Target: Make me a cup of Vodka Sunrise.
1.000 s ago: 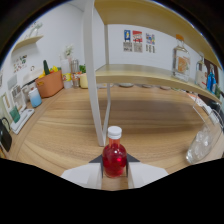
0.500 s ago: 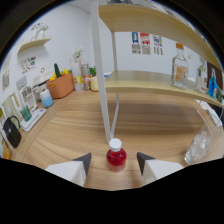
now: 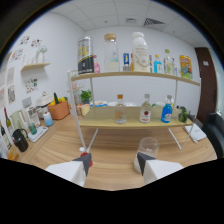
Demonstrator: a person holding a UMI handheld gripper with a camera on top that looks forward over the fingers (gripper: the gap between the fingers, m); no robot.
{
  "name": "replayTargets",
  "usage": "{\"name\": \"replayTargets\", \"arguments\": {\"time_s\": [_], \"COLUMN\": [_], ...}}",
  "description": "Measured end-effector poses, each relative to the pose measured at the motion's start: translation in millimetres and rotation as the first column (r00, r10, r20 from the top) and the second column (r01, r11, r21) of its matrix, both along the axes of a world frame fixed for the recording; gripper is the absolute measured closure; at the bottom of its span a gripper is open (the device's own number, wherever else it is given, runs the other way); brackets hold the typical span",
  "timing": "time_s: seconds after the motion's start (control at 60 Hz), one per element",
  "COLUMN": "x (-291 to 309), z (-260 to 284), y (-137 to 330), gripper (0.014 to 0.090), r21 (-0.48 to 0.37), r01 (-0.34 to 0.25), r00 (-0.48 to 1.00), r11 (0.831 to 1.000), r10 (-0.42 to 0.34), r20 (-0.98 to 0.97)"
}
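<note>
Beyond the parted tongs (image 3: 114,164), a clear rounded glass (image 3: 148,147) stands.

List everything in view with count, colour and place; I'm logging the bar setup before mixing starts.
Glass: one, clear, on the wooden table just ahead of the right finger.
Red bottle cap: one, white top only, beside the left finger.
Lower shelf bottles: two clear, one blue, on the lower shelf.
Upper shelf containers: several, mixed colours, on the upper shelf; exact count unclear.
Basket: one, orange, at the far left of the table.
Kettle: one, black, near left.
Wooden table: one, light brown.
Gripper: one, fingers open, nothing between them.
</note>
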State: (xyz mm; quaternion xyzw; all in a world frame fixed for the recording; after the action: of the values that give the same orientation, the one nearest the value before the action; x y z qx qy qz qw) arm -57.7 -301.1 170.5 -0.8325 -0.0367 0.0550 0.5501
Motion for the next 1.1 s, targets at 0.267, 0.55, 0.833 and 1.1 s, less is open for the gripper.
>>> {"name": "replayTargets", "arguments": {"time_s": [0.267, 0.55, 0.833, 1.1], "x": [88.5, 175.5, 255.6, 268.8], "z": [-14.3, 103.6, 215.6, 219.7], "y": [-33.3, 5.3, 100.7, 179.6], "gripper": [0.0196, 0.0187, 0.0194, 0.0215], "r21": [-0.036, 0.116, 0.281, 0.254], "r01": [0.062, 0.16, 0.209, 0.172], "r00": [0.997, 0.987, 0.978, 0.985], "r11": [0.997, 0.98, 0.937, 0.952], "r10": [-0.061, -0.159, -0.203, -0.165], "r20": [0.043, -0.02, -0.051, -0.052]}}
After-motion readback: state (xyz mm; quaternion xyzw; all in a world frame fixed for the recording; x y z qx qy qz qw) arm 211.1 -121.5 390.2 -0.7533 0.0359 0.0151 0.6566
